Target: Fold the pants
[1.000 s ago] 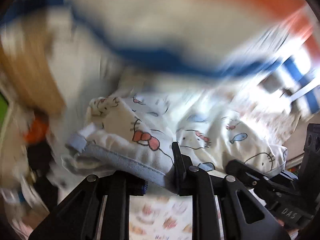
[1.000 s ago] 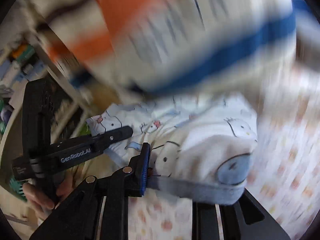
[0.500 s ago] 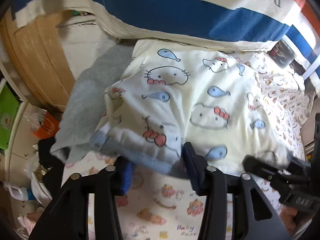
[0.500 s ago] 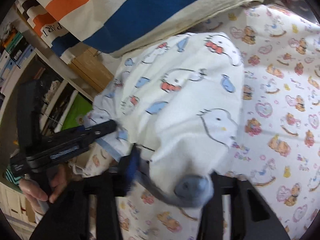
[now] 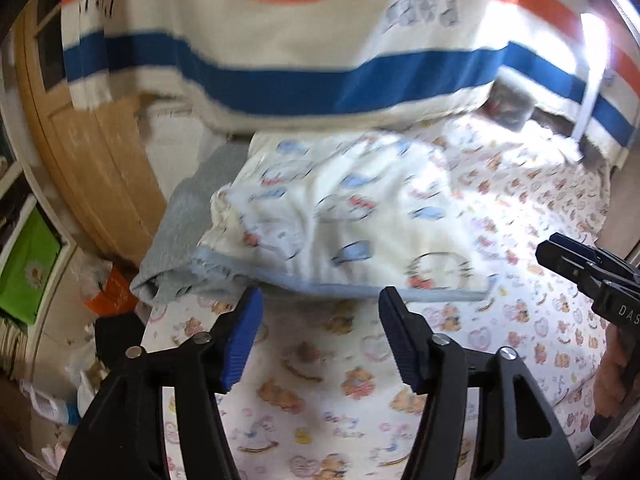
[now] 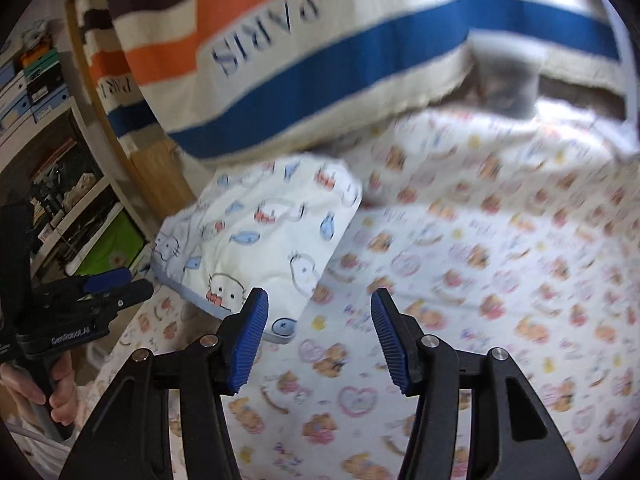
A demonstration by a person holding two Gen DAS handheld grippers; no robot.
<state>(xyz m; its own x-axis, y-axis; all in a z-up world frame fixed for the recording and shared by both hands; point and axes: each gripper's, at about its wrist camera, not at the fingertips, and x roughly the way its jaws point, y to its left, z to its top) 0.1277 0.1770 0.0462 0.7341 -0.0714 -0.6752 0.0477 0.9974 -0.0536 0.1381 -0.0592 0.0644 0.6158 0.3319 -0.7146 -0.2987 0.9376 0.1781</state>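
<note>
The pants (image 5: 340, 216) are white with a cat-and-fish print and pale blue hems, and they lie folded on the bear-print sheet (image 5: 320, 392). My left gripper (image 5: 320, 320) hovers just in front of their blue hem with its jaws opening and nothing between them. In the right wrist view the pants (image 6: 260, 232) lie ahead and to the left. My right gripper (image 6: 318, 320) stands open beside their near corner, over the sheet (image 6: 480, 280), and holds nothing. Each gripper also shows in the other's view: the right gripper (image 5: 588, 276) and the left gripper (image 6: 100, 292), with a hand on its handle.
A striped blanket (image 5: 280, 60) with orange and blue bands and lettering hangs behind the pants. A grey cloth (image 5: 184, 232) lies under their left side. A wooden board (image 5: 92, 160), a green box (image 5: 28, 268) and shelves (image 6: 40, 120) stand at the left.
Both grippers let go of the pants' blue hem and drew back toward me. The pants now lie folded on the sheet, farther from both cameras.
</note>
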